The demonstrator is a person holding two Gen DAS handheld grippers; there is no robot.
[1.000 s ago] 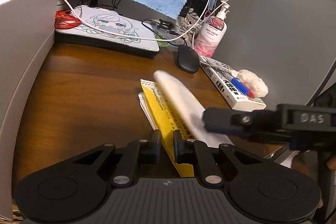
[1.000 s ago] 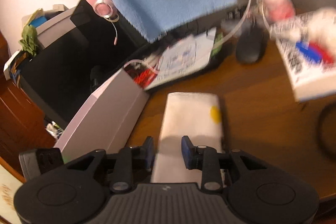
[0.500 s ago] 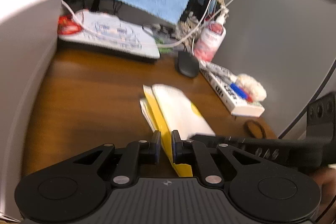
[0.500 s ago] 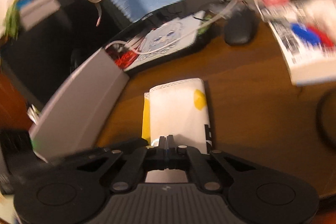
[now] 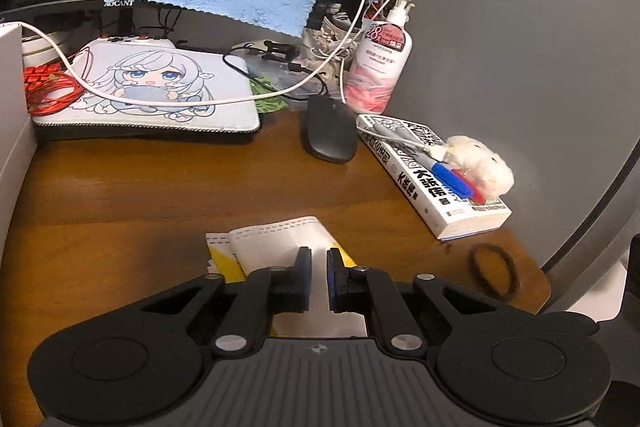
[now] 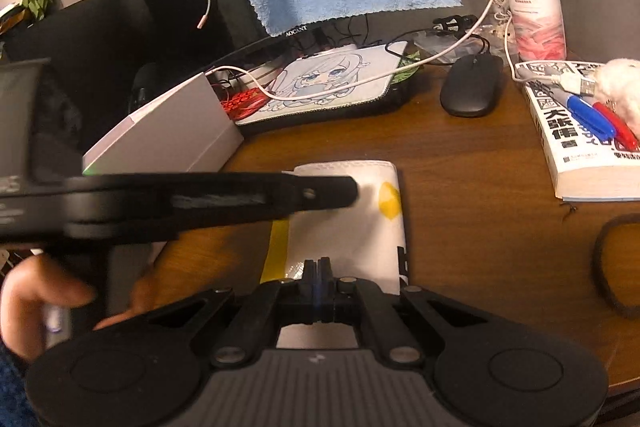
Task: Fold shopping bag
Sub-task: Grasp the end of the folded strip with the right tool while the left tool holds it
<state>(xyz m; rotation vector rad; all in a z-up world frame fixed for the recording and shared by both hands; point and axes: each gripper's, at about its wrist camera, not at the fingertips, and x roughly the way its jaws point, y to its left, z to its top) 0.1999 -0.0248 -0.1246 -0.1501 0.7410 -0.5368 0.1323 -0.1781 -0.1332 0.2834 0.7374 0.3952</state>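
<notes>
The folded shopping bag [image 6: 344, 223] (white, with yellow showing along its left edge) lay on the brown tabletop [image 6: 480, 179] at the lower middle of both frames. The right gripper [image 6: 318, 277] had its jaws pressed together at the bag's near edge, though whether they pinched any of it I could not tell. The left gripper [image 5: 318, 267] held its jaws nearly together above the bag, a narrow gap between them, and reached in from the left in the right wrist view.

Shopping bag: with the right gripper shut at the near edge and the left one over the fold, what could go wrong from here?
1. The shopping bag looks only loosely folded; if the right gripper lifts away, the top flap may spring open.
2. The left gripper reaches across the bag and could drag it sideways, skewing the fold.
3. The hair tie lies close to the bag's right and could get swept along.
</notes>
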